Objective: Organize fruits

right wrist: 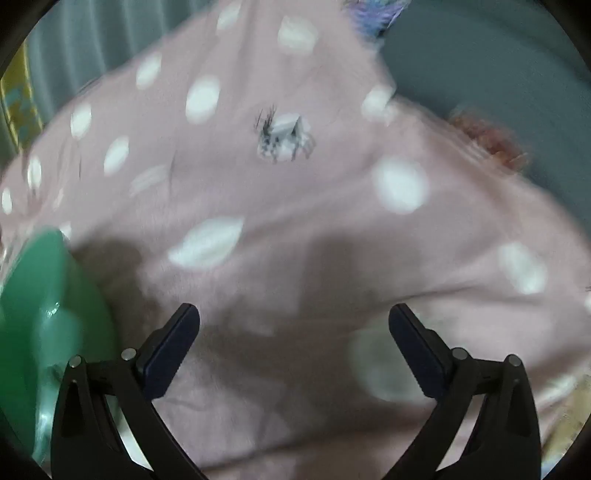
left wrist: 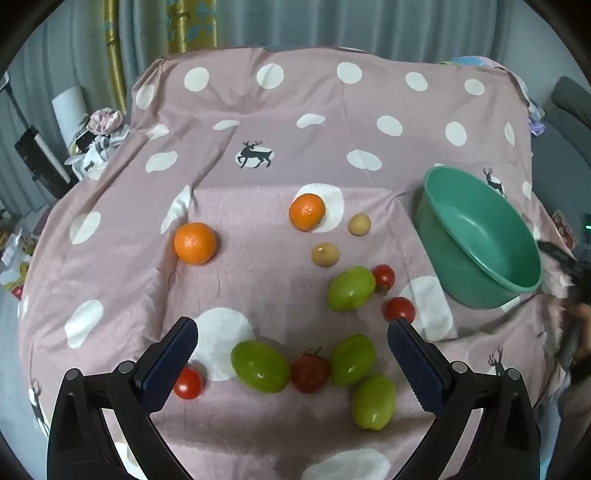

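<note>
My left gripper (left wrist: 291, 328) is spread wide and grasps nothing, hanging over the fruit at the bottom of its frame. Between its fingers lie a green fruit (left wrist: 260, 365), a red tomato (left wrist: 309, 373) touching it, and two more green fruits (left wrist: 352, 359) (left wrist: 373, 401) just right of that. A small tomato (left wrist: 188, 382) sits beside the left finger, another tomato (left wrist: 399, 309) just above the right fingertip. Higher, toward the centre, a fourth green fruit (left wrist: 351, 288) touches a tomato (left wrist: 383, 277); above them are two small tan round fruits (left wrist: 325, 254) (left wrist: 359, 224) and two oranges (left wrist: 307, 211) (left wrist: 195, 243), well apart from each other. The green bowl (left wrist: 476, 236) stands tilted at the right of the frame with nothing visible inside.

Everything rests on a pink sheet (left wrist: 258, 110) with white dots and deer prints, rumpled over a soft surface. Grey curtains (left wrist: 332, 22) hang behind, with a gold patterned strip (left wrist: 114, 48) at upper left and clutter (left wrist: 99, 136) at the left edge.

My right gripper (right wrist: 293, 317) is likewise parted and bare. Its view is blurred: only the sheet (right wrist: 295, 206), the bowl (right wrist: 55, 314) at lower left, and a grey-blue surface (right wrist: 480, 55) at upper right; no fruit shows there.
</note>
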`<state>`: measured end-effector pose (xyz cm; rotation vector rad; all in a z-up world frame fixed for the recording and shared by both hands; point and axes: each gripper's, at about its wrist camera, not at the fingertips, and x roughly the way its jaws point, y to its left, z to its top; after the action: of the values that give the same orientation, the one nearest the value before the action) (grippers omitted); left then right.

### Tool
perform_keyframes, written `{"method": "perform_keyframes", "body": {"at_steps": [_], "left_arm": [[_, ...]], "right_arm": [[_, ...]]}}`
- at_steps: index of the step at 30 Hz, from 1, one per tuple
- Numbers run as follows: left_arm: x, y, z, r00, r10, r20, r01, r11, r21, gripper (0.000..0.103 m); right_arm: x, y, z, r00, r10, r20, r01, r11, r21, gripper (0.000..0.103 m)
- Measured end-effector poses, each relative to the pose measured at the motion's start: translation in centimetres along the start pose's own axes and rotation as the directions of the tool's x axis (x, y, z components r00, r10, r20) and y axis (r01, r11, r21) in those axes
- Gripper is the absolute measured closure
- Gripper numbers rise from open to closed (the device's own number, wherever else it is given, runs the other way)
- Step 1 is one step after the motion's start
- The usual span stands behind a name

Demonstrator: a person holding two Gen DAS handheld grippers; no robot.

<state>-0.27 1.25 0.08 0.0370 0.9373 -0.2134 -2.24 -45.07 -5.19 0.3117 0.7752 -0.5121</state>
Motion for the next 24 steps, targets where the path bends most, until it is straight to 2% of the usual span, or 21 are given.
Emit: {"method": "perform_keyframes", "body": {"at_steps": [2,3,5,7,8,12,14,16,20,24], "left_arm": [[-0.1,0.0,0.0,1.000,0.002,0.004,-0.002,1.000,0.000,0.001],[-0.1,-0.1,0.0,1.000,0.003,0.006,-0.003,1.000,0.001,0.001],[-0.4,-0.2,-0.1,1.000,0.003,0.018,-0.003,1.000,0.006,0.001],[-0.8,-0.4,-0.1,1.000,0.013,0.028,-0.013,1.000,0.016,0.001],[-1.0,-0.6,-0.1,0.999,0.019,0.031,-0.020,1.000,0.021,0.001],[-2.0,0.1,-0.4,0.998,0.039,0.044,-0.040,0.999,0.015,0.001],[-2.3,0.7,-0.7,0.997,0.059,0.049,-0.060,0.998,0.019,0.001],[-2.5,1.2,-1.0,0.996,0.071,0.044,-0.073,0.997,0.025,0.001],[-2.9,2.1,-1.7,0.997,0.065,0.041,-0.066,0.998,0.019,0.001],[-3.0,2.6,-2.1,0.998,0.056,0.042,-0.057,0.998,0.014,0.001]], "right_arm": [[-4.8,0.3,0.0,0.994,0.001,0.108,0.004,0.999,-0.045,0.000],[-6.5,0.7,-0.1,0.991,0.034,0.128,-0.025,0.997,-0.070,0.000],[-10.2,2.2,-0.5,0.974,0.174,0.142,-0.155,0.979,-0.135,0.000],[-12.9,4.5,-1.3,0.941,0.315,0.124,-0.284,0.934,-0.216,0.000],[-13.9,5.9,-1.7,0.916,0.388,0.103,-0.352,0.899,-0.262,0.000],[-16.1,12.4,-4.4,0.843,0.538,-0.005,-0.499,0.780,-0.378,0.000],[-16.6,15.3,-6.0,0.811,0.580,-0.072,-0.551,0.718,-0.424,0.000],[-17.2,18.1,-7.9,0.789,0.599,-0.134,-0.584,0.664,-0.467,0.000],[-17.0,21.3,-10.1,0.781,0.593,-0.195,-0.598,0.620,-0.508,0.000],[-17.4,22.8,-11.3,0.772,0.595,-0.222,-0.613,0.605,-0.508,0.000]]}}
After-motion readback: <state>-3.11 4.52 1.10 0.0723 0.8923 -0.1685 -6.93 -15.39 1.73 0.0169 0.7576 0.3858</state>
